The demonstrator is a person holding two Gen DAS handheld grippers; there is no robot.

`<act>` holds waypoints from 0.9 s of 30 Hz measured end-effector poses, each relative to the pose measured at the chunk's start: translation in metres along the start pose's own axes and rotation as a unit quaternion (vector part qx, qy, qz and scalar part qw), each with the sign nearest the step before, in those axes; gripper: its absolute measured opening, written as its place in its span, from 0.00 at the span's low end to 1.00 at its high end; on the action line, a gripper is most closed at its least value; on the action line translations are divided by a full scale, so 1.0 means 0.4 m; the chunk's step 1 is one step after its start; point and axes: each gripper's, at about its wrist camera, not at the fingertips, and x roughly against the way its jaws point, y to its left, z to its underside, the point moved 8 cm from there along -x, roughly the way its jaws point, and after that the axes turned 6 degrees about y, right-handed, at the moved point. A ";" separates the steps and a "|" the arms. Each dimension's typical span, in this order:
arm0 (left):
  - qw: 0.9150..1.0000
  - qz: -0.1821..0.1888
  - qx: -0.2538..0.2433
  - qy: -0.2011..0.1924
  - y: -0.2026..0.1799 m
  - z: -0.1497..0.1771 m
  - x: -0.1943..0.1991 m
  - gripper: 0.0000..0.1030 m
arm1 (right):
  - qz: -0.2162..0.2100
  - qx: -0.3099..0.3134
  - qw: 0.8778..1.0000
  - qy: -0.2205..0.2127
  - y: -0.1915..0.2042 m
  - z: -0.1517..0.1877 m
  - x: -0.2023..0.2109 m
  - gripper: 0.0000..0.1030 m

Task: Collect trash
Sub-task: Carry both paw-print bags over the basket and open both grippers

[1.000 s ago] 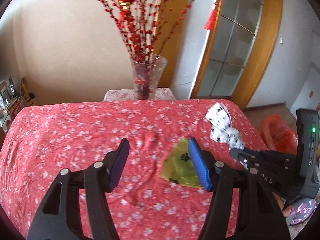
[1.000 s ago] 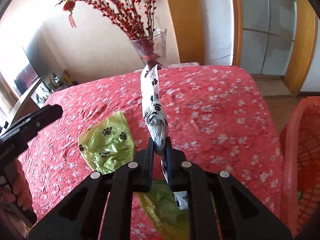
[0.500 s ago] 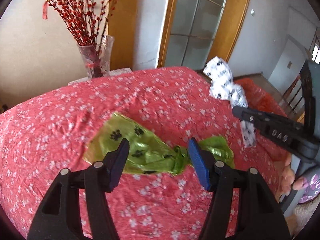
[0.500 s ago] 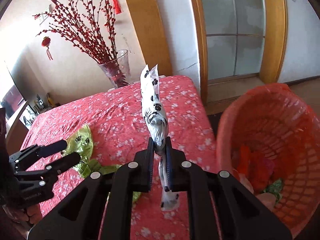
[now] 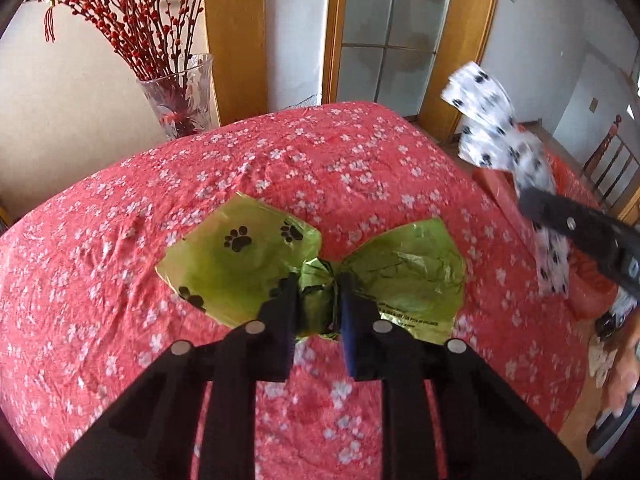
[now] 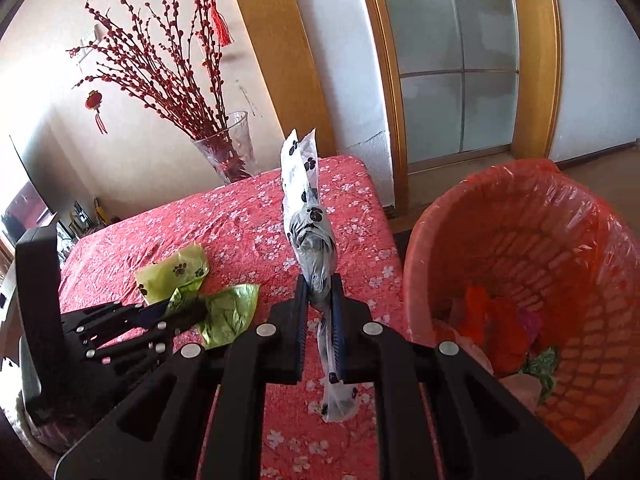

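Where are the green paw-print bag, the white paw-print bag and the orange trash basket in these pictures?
green paw-print bag [image 5: 240, 258]: left wrist view, on its flat left half.
white paw-print bag [image 6: 314, 240]: right wrist view, on its bunched middle above the jaws.
orange trash basket [image 6: 580, 276]: right wrist view, on its inner wall.

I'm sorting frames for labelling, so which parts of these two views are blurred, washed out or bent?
Left wrist view: the white bag and right gripper are motion-smeared; the green bag is sharp. Right wrist view: the left wall is washed out by glare, and the door frame bows from fisheye distortion.
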 end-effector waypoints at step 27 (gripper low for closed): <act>0.995 0.056 -0.048 -0.059 -0.256 -0.131 0.108 0.16 | 0.039 -0.065 0.996 -0.055 -0.211 0.031 0.164 0.11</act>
